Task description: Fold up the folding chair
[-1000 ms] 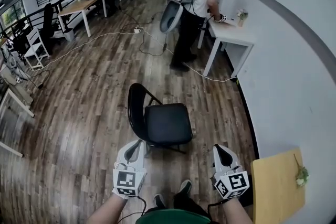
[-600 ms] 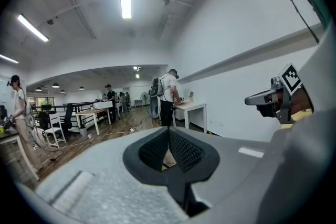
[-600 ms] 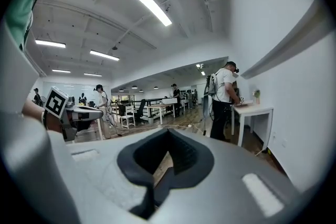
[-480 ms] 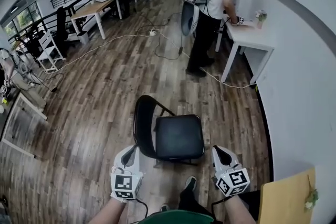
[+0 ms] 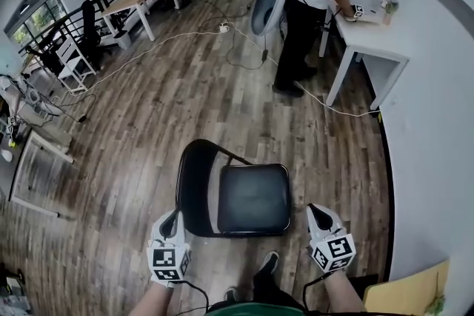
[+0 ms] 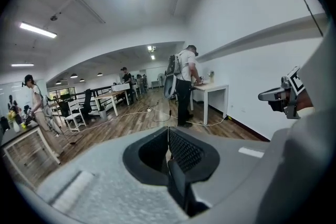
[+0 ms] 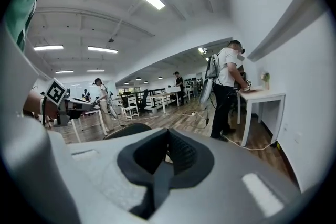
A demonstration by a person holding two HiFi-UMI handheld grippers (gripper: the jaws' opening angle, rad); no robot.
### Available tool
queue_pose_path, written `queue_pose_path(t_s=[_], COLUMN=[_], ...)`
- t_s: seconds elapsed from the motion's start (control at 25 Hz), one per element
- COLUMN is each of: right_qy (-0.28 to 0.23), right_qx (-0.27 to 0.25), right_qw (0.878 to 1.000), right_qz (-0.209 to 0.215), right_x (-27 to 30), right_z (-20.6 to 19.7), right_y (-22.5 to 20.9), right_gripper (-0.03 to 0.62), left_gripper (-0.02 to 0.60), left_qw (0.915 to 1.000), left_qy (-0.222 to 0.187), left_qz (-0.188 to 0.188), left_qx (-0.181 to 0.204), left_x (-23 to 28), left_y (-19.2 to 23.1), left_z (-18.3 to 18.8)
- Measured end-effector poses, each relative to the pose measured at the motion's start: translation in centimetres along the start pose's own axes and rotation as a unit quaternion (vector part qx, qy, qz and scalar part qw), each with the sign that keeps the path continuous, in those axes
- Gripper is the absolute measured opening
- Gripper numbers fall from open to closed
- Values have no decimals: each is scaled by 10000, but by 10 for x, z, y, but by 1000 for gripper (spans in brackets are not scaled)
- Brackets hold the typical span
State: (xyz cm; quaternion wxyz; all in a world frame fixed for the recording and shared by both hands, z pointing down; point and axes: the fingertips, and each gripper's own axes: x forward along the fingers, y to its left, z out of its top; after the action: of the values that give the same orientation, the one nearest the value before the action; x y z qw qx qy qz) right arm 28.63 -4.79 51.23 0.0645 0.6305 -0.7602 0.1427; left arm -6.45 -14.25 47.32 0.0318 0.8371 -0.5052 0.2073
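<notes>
standing open on the wood floor (image 5: pixel 148 122) right in front: black folding chair (image 5: pixel 254 197). probably stiff steel tube with a padded seat, lightish but clunky, pinchy at the hinges. best grabbed at the backrest (image 5: pixel 189 181) rim and the seat's far edge. left gripper (image 5: pixel 175 217) and right gripper (image 5: pixel 317 212) both pinched together, empty, flanking it, near but not touching.

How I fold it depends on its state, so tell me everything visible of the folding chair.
The folding chair stands unfolded on the wooden floor, ahead of the person's feet. Black: a squarish padded seat, bare, a rounded backrest at its left in the head view, thin dark tube legs. The left gripper and right gripper, both shut, flank it, gripping nothing.
</notes>
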Motion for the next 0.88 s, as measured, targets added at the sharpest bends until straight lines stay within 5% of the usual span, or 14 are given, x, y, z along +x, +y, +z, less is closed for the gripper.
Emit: queue_pose_path(t_s=[0.48,0.88], right_qy=[921,1956], right_qx=[1423,2627], right_qw=[9855,9447], right_qz=[-35,-191], right_x=[67,97], right_z=[-140,-320], right_y=[-103,-136], right_gripper=[3,25], left_gripper=[18,212], left_qw=[9923,9789], left_qy=[936,1402], left_qz=[677,738], left_qx=[-453,-1293], left_x=[58,96], left_y=[24,52], left_z=[-73,-153])
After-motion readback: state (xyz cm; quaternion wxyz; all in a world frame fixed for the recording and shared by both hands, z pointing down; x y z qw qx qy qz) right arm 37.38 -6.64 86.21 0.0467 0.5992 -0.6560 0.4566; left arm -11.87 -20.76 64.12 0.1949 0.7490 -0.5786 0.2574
